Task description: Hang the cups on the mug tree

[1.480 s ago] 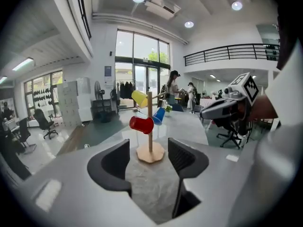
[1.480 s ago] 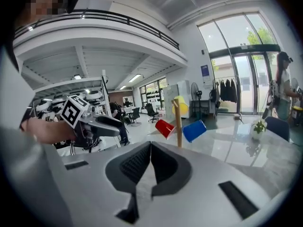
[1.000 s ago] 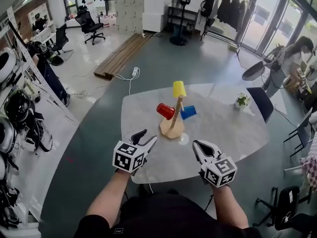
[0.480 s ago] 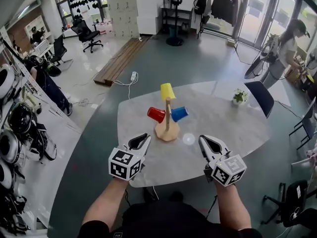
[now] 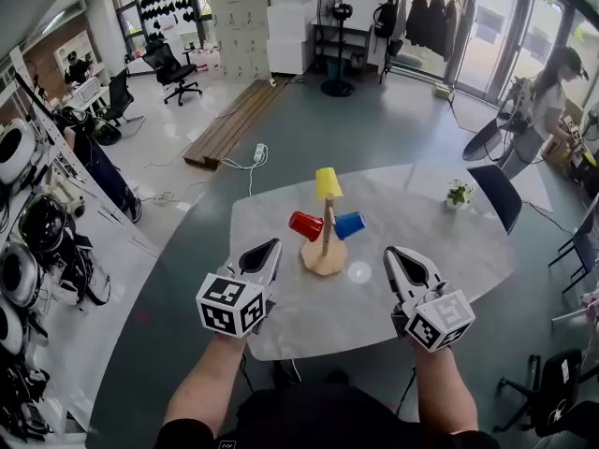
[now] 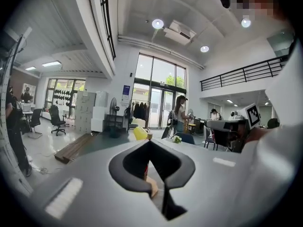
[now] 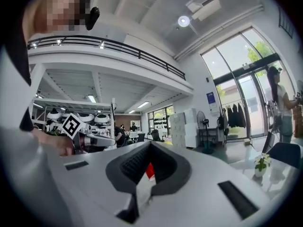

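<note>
A wooden mug tree (image 5: 325, 251) stands in the middle of the pale marble table (image 5: 449, 260). A yellow cup (image 5: 328, 182) caps its top, a red cup (image 5: 305, 225) hangs on the left and a blue cup (image 5: 349, 224) on the right. My left gripper (image 5: 270, 248) hovers left of the tree's base; its jaws have just been closing and are shut on nothing. My right gripper (image 5: 393, 253) hovers right of the base, shut and empty. The left gripper view shows the yellow cup (image 6: 139, 133) just beyond the left gripper (image 6: 150, 142). The red cup (image 7: 149, 170) peeks behind the right gripper (image 7: 150, 143).
A small potted plant (image 5: 459, 191) sits at the table's far right, with a dark chair (image 5: 493, 193) behind it. A person (image 5: 543, 101) stands at the back right. Racks of helmets (image 5: 28, 223) line the left side, and wooden planks (image 5: 229, 110) lie on the floor.
Both grippers have risen in front of the tree. The left gripper's jaws, apart a second ago, have closed together. The cups and tree have not moved.
</note>
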Available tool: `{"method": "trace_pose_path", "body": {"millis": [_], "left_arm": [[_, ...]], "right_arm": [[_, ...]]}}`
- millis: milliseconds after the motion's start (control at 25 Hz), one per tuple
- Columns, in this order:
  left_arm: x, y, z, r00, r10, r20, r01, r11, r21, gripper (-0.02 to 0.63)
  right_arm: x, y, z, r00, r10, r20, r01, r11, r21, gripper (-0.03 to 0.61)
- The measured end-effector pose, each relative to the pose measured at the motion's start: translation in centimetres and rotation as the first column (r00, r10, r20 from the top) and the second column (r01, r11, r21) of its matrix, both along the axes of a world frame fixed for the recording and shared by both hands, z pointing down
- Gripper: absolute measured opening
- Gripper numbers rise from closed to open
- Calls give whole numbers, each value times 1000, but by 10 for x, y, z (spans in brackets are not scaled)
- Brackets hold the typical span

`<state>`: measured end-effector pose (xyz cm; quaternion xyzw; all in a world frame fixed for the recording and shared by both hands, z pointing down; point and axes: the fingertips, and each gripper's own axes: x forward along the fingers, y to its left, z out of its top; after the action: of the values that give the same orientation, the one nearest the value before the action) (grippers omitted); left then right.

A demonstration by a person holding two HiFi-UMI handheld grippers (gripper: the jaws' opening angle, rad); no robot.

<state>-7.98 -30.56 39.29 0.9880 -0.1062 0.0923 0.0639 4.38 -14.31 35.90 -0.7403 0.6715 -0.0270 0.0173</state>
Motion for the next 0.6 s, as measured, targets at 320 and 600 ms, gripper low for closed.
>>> {"method": "trace_pose_path", "body": {"millis": [320, 600], "left_arm": [[-10, -13, 24, 998, -56, 0, 56, 996, -70, 11], [-4, -10, 24, 999, -35, 5, 35, 998, -46, 11]], "right_arm": [[-16, -11, 28, 999, -12, 41, 15, 999, -50, 11], [-16, -17, 18, 1000, -23, 20, 23, 999, -46, 11]]}}
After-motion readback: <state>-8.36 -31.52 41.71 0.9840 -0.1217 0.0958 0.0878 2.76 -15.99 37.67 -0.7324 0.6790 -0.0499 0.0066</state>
